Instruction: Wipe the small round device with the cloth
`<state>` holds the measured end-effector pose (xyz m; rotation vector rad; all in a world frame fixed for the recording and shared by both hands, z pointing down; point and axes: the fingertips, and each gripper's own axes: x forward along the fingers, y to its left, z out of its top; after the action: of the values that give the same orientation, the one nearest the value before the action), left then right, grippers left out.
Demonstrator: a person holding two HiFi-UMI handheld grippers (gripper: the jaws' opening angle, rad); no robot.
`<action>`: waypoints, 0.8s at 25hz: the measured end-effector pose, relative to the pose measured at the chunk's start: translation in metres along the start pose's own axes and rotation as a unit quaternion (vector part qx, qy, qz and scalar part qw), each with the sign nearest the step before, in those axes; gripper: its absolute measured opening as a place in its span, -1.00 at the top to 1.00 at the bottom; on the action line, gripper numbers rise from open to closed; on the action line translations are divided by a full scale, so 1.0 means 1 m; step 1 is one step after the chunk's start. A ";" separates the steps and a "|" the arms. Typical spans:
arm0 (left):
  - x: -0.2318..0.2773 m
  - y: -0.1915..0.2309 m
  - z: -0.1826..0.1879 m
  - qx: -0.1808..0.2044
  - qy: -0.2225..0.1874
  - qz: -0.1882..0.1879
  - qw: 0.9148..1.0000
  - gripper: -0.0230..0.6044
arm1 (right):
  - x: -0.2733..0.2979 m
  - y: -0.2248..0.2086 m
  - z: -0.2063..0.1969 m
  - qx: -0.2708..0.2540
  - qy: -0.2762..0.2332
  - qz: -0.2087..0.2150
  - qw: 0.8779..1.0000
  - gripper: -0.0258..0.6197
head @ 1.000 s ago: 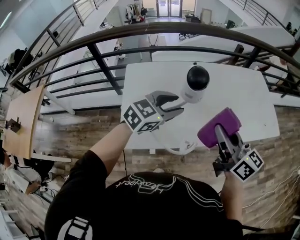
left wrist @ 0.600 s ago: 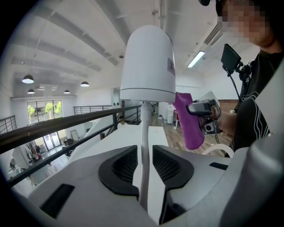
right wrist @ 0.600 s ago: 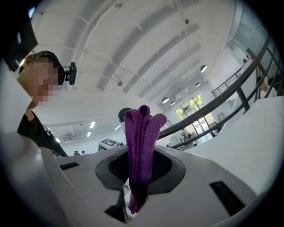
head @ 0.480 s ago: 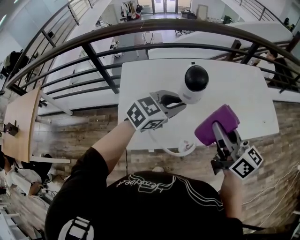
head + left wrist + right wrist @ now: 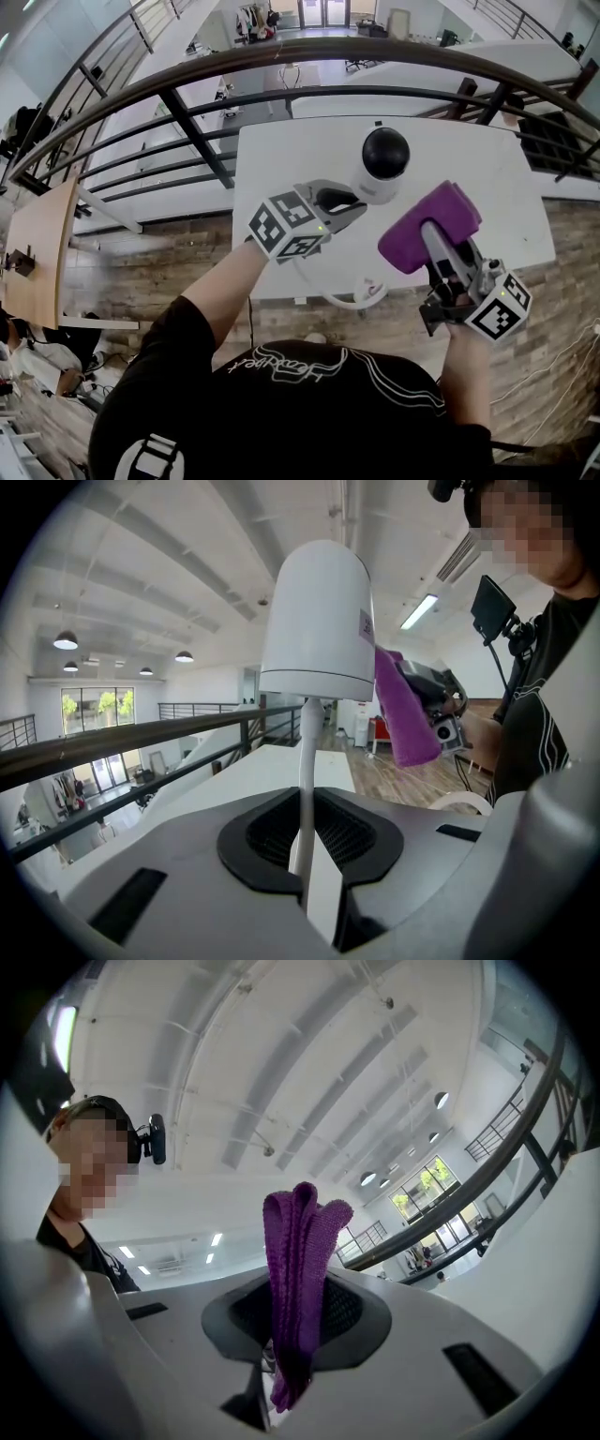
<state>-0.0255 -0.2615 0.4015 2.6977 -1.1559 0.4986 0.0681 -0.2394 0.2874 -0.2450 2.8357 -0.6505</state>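
Left gripper (image 5: 351, 208) jaws, just closing, clamp the stem (image 5: 306, 761); device (image 5: 383, 161) stands upright above them. Right gripper (image 5: 433, 242) clamps upright cloth (image 5: 409, 249).

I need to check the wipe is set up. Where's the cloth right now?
In the head view the cloth is right of centre, held up over the table's near edge in the right gripper, just right of the device.

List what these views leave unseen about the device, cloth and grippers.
- Small round device: its black dome faces away in the left gripper view; its label is too small to read.
- Purple cloth: one edge sits behind the device in the left gripper view.
- Right gripper: the cloth hides one jaw in the head view.
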 end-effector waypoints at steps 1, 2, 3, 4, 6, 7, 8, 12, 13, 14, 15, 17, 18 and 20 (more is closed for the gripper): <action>0.000 0.001 0.000 -0.001 0.001 0.000 1.000 0.76 | 0.005 0.002 0.007 -0.003 -0.004 0.008 1.000 0.73; 0.000 0.002 0.001 -0.002 0.002 0.000 1.000 0.76 | 0.009 0.005 0.014 -0.005 -0.008 0.017 1.000 0.73; 0.000 0.003 0.001 -0.003 0.003 0.000 1.000 0.76 | 0.013 0.007 0.020 -0.007 -0.012 0.026 1.000 0.73; 0.000 0.003 0.001 -0.004 0.003 0.000 1.000 0.76 | 0.017 0.009 0.026 -0.010 -0.016 0.034 0.999 0.73; 0.000 0.003 0.000 -0.006 0.004 -0.001 1.000 0.76 | 0.023 0.012 0.033 -0.018 -0.021 0.045 0.999 0.73; 0.000 0.001 -0.002 -0.007 0.004 -0.001 1.000 0.76 | 0.025 0.013 0.035 -0.022 -0.022 0.049 0.998 0.73; 0.000 0.000 -0.003 -0.007 0.004 -0.002 1.000 0.76 | 0.026 0.013 0.036 -0.025 -0.024 0.052 0.998 0.73; 0.002 -0.004 -0.003 -0.007 0.006 -0.003 1.000 0.76 | 0.029 0.008 0.040 -0.020 -0.028 0.064 0.997 0.73; 0.002 -0.003 -0.002 -0.006 0.006 -0.003 1.000 0.76 | 0.031 0.007 0.041 -0.018 -0.027 0.066 0.997 0.73; 0.002 -0.003 -0.002 -0.006 0.007 -0.004 1.000 0.76 | 0.033 0.005 0.041 -0.017 -0.027 0.067 0.997 0.73; 0.003 -0.003 -0.002 -0.005 0.008 -0.004 1.000 0.76 | 0.034 0.003 0.041 -0.016 -0.026 0.068 0.997 0.73; 0.005 -0.005 -0.003 -0.004 0.010 -0.004 1.000 0.76 | 0.034 -0.002 0.038 -0.013 -0.023 0.067 0.997 0.73; 0.005 -0.005 -0.002 -0.004 0.011 -0.005 1.000 0.76 | 0.034 -0.005 0.037 -0.012 -0.021 0.065 0.998 0.73; 0.005 -0.006 -0.001 -0.003 0.011 -0.005 1.000 0.77 | 0.037 -0.008 0.036 -0.012 -0.018 0.064 0.998 0.73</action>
<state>-0.0183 -0.2608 0.4043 2.6842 -1.1361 0.5221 0.0426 -0.2693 0.2528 -0.0768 2.7978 -0.5807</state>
